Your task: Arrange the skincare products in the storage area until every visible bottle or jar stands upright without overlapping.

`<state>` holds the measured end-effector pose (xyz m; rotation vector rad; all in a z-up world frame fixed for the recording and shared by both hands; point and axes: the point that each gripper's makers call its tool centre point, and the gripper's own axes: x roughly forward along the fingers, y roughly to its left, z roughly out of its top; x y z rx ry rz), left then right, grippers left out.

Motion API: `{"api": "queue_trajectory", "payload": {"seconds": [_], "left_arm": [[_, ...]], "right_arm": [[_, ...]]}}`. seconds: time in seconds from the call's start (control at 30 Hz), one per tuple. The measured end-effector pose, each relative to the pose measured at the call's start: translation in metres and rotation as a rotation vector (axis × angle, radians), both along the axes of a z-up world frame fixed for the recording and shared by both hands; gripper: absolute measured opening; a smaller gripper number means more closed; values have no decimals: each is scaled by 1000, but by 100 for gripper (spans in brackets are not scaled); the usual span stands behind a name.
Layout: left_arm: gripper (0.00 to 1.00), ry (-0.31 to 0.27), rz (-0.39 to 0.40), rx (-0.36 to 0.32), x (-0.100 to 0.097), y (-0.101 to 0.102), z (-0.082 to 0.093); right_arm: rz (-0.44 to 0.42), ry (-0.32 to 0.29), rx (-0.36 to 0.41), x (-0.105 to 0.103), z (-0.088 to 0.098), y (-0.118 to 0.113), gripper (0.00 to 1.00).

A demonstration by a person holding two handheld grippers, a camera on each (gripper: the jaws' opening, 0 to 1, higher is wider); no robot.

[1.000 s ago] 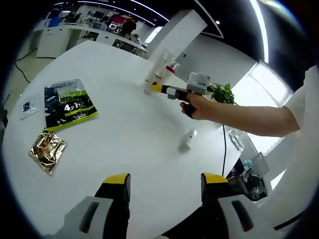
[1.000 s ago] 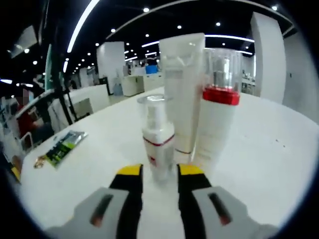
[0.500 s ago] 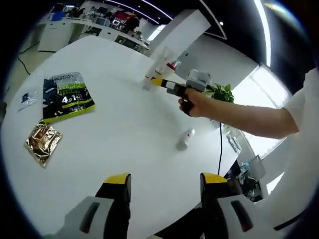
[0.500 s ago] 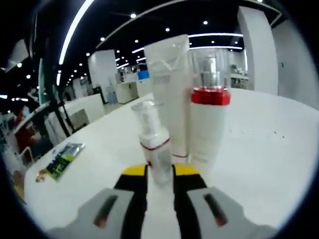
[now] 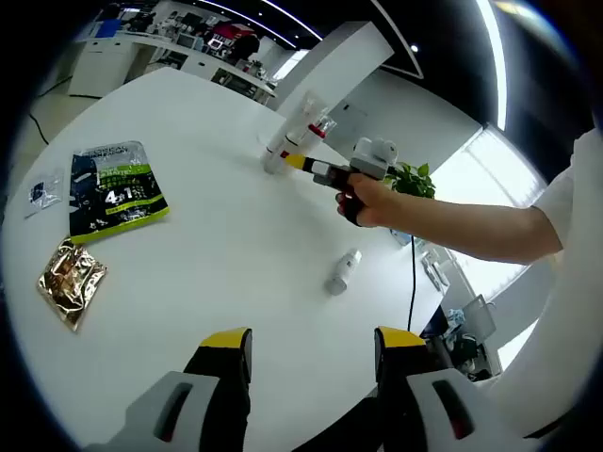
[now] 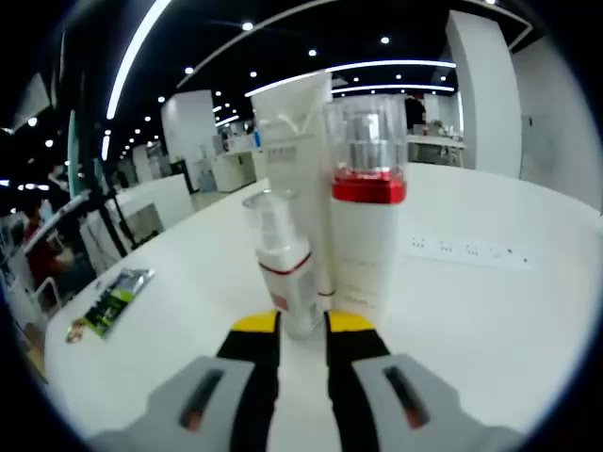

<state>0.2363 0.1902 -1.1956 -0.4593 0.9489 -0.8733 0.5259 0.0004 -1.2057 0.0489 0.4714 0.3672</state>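
Right gripper [image 6: 302,324] narrowed, jaws pinching small pump bottle [image 6: 281,273]; left gripper [image 5: 309,350] jaws spread.

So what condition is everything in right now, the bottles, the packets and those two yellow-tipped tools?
Small pump bottle: upright, clear cap on, between the right tool's tips.
Red-collared bottle: upright, clear cap on.
White tube: upright behind them.
Small white bottle: lying on its side.
Green packet: flat.
Gold packet: flat, crinkled.
Right tool: nearly closed around the pump bottle.
Left tool: open, empty.
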Motion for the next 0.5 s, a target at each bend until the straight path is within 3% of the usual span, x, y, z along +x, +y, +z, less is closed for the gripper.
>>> {"api": "queue_trajectory", "payload": {"seconds": [0.13, 0.2, 0.37, 0.5], "left_arm": [[54, 4, -29, -6, 3, -8, 1], [54, 4, -41, -26, 10, -16, 2], [55, -45, -148, -4, 28, -47, -4], [55, -89, -235, 38, 32, -84, -6]], "right_arm": [[-28, -8, 21, -19, 24, -9, 21], [-93, -14, 103, -35, 35, -17, 22], [-129, 10, 101, -94, 31, -37, 24], [-206, 48, 119, -153, 25, -63, 24]]}}
